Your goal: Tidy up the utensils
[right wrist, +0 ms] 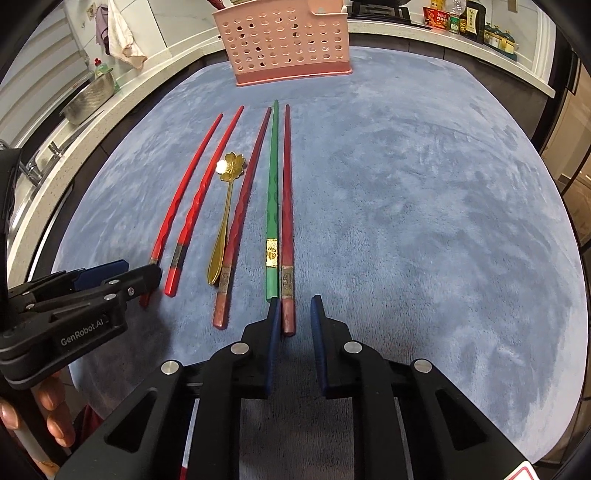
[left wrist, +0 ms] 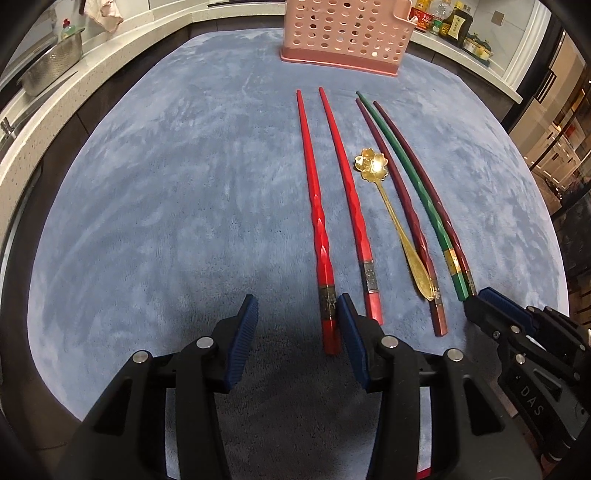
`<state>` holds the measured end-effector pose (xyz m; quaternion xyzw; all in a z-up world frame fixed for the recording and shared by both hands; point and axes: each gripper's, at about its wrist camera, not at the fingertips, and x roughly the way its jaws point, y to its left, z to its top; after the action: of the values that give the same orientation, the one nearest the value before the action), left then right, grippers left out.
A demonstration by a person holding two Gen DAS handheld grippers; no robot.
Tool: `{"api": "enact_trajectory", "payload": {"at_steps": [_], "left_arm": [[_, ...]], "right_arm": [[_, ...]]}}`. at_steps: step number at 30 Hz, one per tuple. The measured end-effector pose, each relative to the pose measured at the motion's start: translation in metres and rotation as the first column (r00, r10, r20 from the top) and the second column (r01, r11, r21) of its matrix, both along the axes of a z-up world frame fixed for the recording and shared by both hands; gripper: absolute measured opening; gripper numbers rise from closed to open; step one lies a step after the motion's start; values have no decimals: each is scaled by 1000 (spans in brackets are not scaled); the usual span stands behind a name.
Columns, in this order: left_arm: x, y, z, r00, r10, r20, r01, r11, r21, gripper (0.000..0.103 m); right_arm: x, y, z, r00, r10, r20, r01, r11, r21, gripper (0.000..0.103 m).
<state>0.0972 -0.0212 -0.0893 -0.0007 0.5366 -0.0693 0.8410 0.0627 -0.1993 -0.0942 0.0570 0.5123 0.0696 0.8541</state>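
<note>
Two bright red chopsticks (left wrist: 317,221), two dark red chopsticks (left wrist: 395,192), one green chopstick (left wrist: 410,184) and a gold flower-bowl spoon (left wrist: 391,206) lie side by side on the blue cloth (left wrist: 166,203). My left gripper (left wrist: 297,317) is open, its jaws around the near end of the leftmost red chopstick. My right gripper (right wrist: 295,314) is open, its jaws around the near end of the rightmost dark red chopstick (right wrist: 287,221), next to the green one (right wrist: 272,206). A pink perforated utensil holder (left wrist: 347,37) stands at the far edge; it also shows in the right wrist view (right wrist: 288,44).
A counter (left wrist: 55,96) with a steel colander (left wrist: 51,66) runs along the left. Bottles and jars (left wrist: 447,22) stand on the counter at the back right. A cloth (right wrist: 122,40) hangs at the back left. Blue cloth stretches wide to the right (right wrist: 443,221).
</note>
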Motion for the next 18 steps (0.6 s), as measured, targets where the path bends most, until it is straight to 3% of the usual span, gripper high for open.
{"api": "enact_trajectory", "payload": {"at_steps": [6, 12, 14, 18], "left_arm": [[2, 0, 0, 1000, -1, 7, 1, 1000, 6, 39], [3, 3, 1, 1000, -1, 11, 1, 1000, -2, 23], [3, 3, 2, 1000, -9, 11, 9, 1000, -11, 13], [4, 4, 3, 1000, -15, 5, 15, 1000, -19, 8]], "right_arm": [[4, 1, 0, 1000, 4, 1, -4, 1000, -3, 14], [7, 3, 0, 1000, 15, 1, -15, 1000, -5, 7], [7, 3, 0, 1000, 16, 1, -16, 1000, -6, 7], [6, 2, 2, 1000, 11, 3, -11, 1000, -2, 7]]}}
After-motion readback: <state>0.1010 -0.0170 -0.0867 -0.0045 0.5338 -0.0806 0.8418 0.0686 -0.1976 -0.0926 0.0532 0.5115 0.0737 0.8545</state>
